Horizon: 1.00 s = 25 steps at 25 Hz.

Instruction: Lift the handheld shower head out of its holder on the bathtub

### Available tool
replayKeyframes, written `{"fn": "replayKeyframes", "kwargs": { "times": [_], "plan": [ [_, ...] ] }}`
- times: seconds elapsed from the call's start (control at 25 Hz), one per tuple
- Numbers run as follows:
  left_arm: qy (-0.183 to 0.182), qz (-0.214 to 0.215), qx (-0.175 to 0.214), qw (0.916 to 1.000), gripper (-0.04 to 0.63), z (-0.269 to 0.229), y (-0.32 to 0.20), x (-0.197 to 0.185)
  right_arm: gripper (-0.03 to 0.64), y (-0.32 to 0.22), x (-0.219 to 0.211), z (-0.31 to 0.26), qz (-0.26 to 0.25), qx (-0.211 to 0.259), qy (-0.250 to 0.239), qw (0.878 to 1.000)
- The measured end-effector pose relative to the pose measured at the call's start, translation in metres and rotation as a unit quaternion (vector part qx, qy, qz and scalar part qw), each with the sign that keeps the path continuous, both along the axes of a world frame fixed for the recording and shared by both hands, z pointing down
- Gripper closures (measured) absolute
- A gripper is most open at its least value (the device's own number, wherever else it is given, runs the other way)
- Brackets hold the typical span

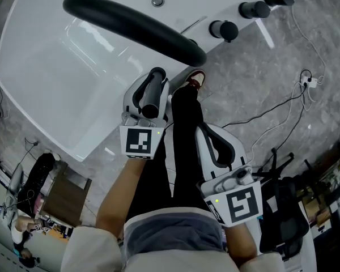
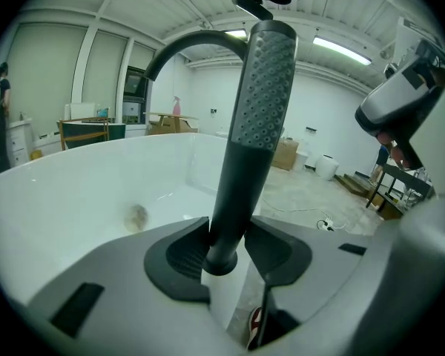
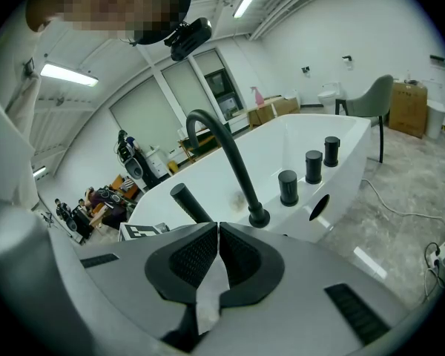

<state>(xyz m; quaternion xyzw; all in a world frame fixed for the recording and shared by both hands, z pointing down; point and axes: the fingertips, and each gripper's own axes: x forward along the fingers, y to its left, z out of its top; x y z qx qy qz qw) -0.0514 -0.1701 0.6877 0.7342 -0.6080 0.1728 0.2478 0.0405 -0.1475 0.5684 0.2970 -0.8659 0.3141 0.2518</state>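
Black-padded right gripper (image 3: 218, 227): jaws closed together, nothing between; head view places it over the floor (image 1: 255, 78) beside the person's leg (image 1: 184, 129).
Left gripper (image 2: 228, 225): jaws apart, 1 pad (image 2: 185, 254) either side of the handle's foot, seen clearly only in its own view.
Shower head (image 2: 261, 87): upright in its collar (image 2: 221, 262) on the rim (image 2: 221, 299); dotted nozzle face shows here alone.
Bathtub (image 1: 56, 89): white, wide in head view.
Spout (image 3: 222, 150): black arch.
3 knobs (image 3: 314, 167): black, ranged along the rim past the spout in right gripper view.

Cables (image 1: 270, 111) trail across the grey floor (image 1: 255, 67) to a power strip (image 1: 307, 82).
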Motion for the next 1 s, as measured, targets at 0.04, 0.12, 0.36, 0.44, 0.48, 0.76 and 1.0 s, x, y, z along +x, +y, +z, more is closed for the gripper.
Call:
{"fn": "replayKeyframes", "kwargs": {
  "times": [0.04, 0.12, 0.36, 0.44, 0.48, 0.76, 1.0],
  "plan": [
    [-0.002, -0.001, 0.001, 1.0, 0.445, 0.0, 0.0, 0.0, 0.597, 0.0, 0.0, 0.001, 0.0, 0.0, 0.0, 1.0],
    [-0.003, -0.003, 0.001, 1.0, 0.448, 0.0, 0.0, -0.001, 0.597, 0.0, 0.001, 0.001, -0.001, 0.0, 0.001, 1.0],
    [-0.013, 0.008, 0.006, 0.9999, 0.453, 0.0, 0.002, -0.003, 0.597, 0.002, 0.003, 0.0, -0.001, 0.0, 0.0, 1.0],
    [-0.016, 0.013, 0.011, 0.9997, 0.454, -0.002, 0.002, -0.003, 0.597, 0.003, 0.003, 0.0, -0.001, 0.001, -0.001, 1.0],
    [-0.014, 0.009, 0.009, 0.9998, 0.454, -0.005, 0.002, -0.004, 0.597, 0.004, 0.002, -0.001, -0.001, 0.001, -0.002, 1.0],
    [-0.024, 0.019, 0.023, 0.9993, 0.456, -0.022, 0.005, -0.006, 0.597, 0.012, 0.002, -0.01, 0.005, 0.005, -0.006, 1.0],
    [-0.023, 0.024, 0.027, 0.9991, 0.455, -0.038, 0.011, -0.005, 0.597, 0.014, -0.003, -0.034, 0.009, 0.021, -0.017, 1.0]
  ]
}}
